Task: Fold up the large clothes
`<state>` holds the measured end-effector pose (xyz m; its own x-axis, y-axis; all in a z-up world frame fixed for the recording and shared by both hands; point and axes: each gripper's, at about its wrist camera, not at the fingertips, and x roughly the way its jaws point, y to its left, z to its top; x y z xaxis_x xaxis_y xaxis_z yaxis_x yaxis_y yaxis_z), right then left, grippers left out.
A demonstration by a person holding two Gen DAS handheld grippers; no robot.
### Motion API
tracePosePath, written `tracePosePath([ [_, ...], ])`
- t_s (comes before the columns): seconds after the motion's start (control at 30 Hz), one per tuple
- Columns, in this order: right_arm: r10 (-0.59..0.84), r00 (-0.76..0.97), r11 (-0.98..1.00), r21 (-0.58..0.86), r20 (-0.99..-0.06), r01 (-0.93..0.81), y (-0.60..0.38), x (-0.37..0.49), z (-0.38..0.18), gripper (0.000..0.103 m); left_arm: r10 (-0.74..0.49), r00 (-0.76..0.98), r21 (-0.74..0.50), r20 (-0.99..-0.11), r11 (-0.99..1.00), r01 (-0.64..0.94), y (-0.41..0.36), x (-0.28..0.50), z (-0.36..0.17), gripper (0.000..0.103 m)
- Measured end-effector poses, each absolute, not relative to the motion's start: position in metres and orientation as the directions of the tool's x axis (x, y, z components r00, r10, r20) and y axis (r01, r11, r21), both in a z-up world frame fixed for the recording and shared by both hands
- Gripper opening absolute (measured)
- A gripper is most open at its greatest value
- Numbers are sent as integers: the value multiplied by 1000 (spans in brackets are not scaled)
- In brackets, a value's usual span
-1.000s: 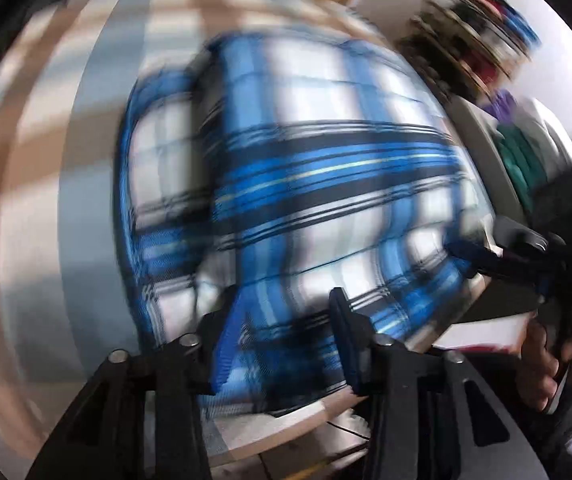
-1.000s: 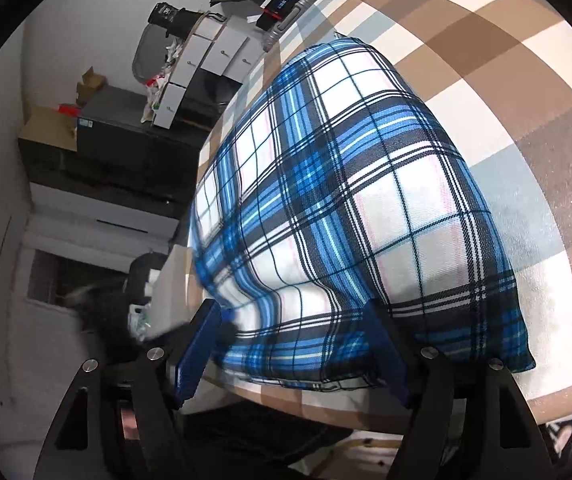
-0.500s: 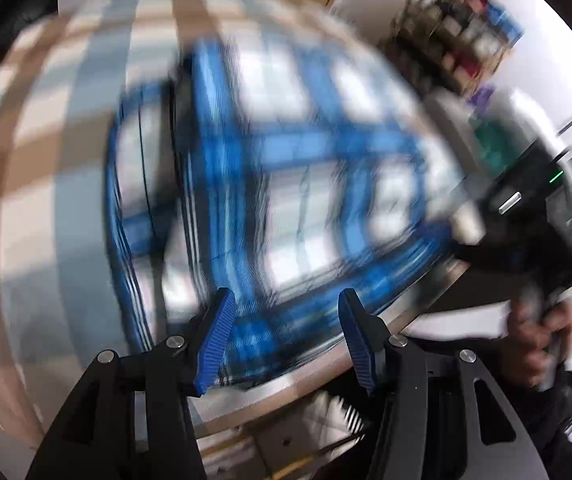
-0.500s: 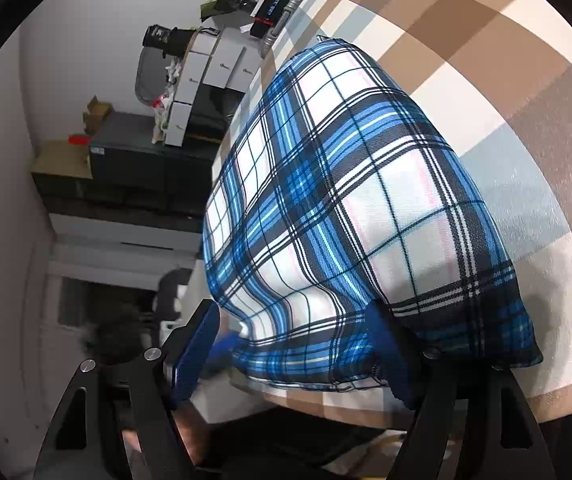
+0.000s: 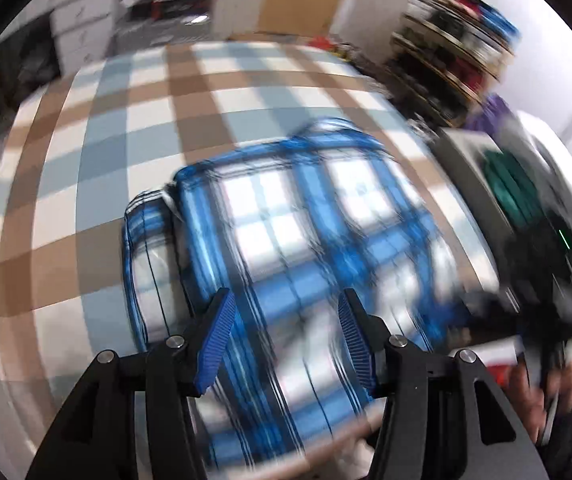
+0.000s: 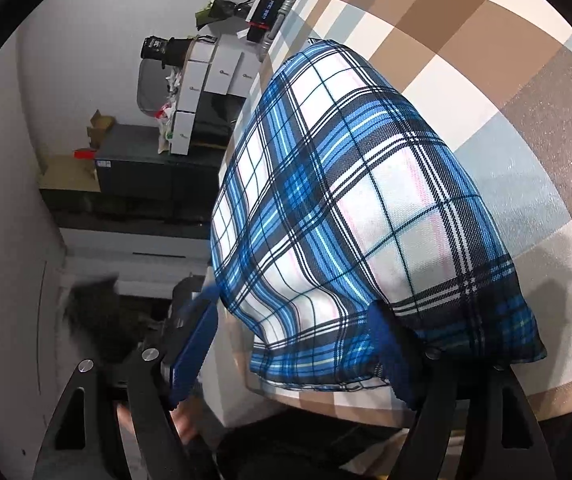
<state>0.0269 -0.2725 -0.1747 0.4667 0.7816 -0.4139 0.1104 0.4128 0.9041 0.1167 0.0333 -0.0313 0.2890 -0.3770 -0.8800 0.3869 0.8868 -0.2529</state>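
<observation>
Folded plaid shirt [image 6: 350, 200] lay on the bench [image 6: 526, 168], which wore a brown, white and pale-blue checked cloth. Shirt was blue, white and black, stacked in a compact block near the bench's front edge.

Left gripper [image 5: 283, 336]: jaws spread, blue ribbed pads apart. Shirt sat ahead of and below the fingertips, filling the gap in view, but neither pad pressed on it. Left wrist view was heavily blurred, so I couldn't tell whether the tips grazed the fabric. A narrower folded layer stuck out to the left of the left finger.

Right gripper [image 6: 290, 340]: jaws spread wide and opening a bit more. Shirt's near corner sat between the fingers. The right-side pad [image 6: 390, 352] was right against the shirt's bottom hem; couldn't tell touching or just beside. The left-side pad stood clear of the fabric, off the bench edge. Nothing pinched.

In the left wrist view the right gripper showed far right of the left fingers, blurred, with a person's hand [image 5: 542, 396] on its handle. In the right wrist view the left gripper's blue pad [image 6: 209, 292] was beyond the left finger, at the shirt's far corner, blurred.

White boxes [image 6: 209, 76] were stacked on a dark cabinet [image 6: 153, 176] beyond the bench.
</observation>
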Motion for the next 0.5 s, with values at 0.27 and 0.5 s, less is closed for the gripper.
tracePosePath([
  [0.27, 640, 498, 675, 737, -585, -2, -250, 23, -131, 79, -335, 318, -203, -887, 901, 384, 34, 105, -64, 48],
  [0.5, 138, 581, 990, 94, -802, -106, -200, 89, -60, 86, -408, 287, -297, -867, 884, 360, 48, 110, -59, 48],
])
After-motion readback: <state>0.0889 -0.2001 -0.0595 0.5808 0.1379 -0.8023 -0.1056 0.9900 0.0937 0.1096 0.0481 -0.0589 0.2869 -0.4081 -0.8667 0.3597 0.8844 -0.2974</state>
